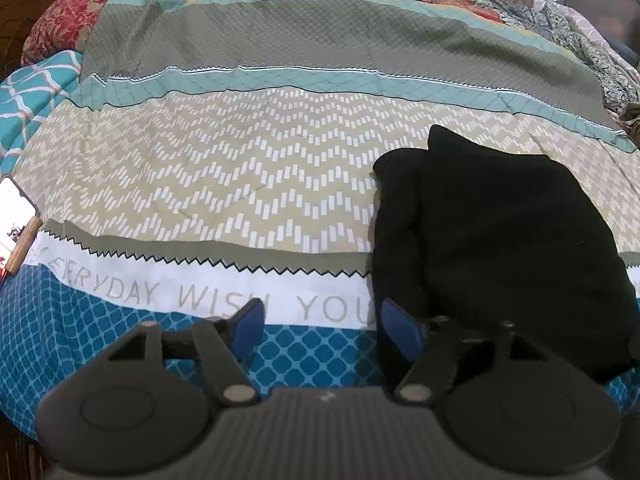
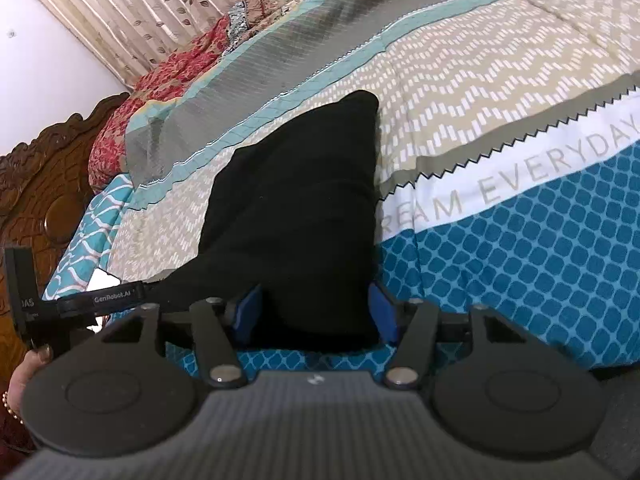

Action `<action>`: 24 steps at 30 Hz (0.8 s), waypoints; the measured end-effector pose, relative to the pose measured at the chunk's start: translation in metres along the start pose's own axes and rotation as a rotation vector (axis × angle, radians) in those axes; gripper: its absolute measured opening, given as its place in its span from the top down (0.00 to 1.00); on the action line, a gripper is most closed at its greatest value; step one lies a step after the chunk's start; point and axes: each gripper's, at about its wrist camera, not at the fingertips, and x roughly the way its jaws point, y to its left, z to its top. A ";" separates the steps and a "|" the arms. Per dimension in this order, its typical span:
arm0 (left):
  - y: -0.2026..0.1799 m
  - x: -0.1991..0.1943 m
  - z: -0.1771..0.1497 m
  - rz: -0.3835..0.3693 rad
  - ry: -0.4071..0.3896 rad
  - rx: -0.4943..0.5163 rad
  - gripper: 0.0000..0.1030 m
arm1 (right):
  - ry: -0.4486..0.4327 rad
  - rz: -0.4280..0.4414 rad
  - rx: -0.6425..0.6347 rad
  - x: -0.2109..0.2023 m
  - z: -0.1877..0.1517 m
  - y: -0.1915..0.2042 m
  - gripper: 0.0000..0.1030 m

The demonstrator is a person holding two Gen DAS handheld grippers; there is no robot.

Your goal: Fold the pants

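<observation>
Black pants (image 1: pixel 500 248) sat folded on bedspread (image 1: pixel 240 184), 3 o'clock in left view. Left gripper (image 1: pixel 322 326) gaped, empty, probably just backing off. Right gripper (image 2: pixel 316 308) straddled near edge, blue pads apparently not pinching.

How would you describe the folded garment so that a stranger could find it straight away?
Start at the bed's striped, patterned quilt. Near its front edge lie the folded pants, crossing the white lettered band. They are the only plain black thing on it.
</observation>
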 end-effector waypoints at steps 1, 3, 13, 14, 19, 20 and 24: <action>0.001 0.000 0.000 0.002 -0.003 0.001 0.25 | 0.002 0.000 0.007 0.000 0.000 -0.001 0.37; 0.001 0.001 0.000 0.004 -0.006 0.009 0.25 | 0.007 -0.002 0.020 0.001 -0.001 -0.003 0.36; 0.019 -0.002 0.016 -0.106 -0.031 -0.064 0.14 | -0.058 0.007 0.047 -0.011 0.008 -0.005 0.29; 0.022 -0.004 0.019 -0.121 -0.042 -0.077 0.09 | -0.072 0.009 0.049 -0.013 0.010 -0.005 0.27; 0.033 0.008 0.037 -0.279 -0.001 -0.159 0.04 | -0.110 -0.002 0.051 -0.013 0.025 -0.010 0.25; 0.032 0.014 0.038 -0.308 0.019 -0.171 0.00 | -0.107 0.001 0.052 -0.010 0.027 -0.011 0.25; 0.022 0.042 0.039 -0.380 0.107 -0.222 0.00 | -0.080 0.007 0.043 0.006 0.036 -0.015 0.25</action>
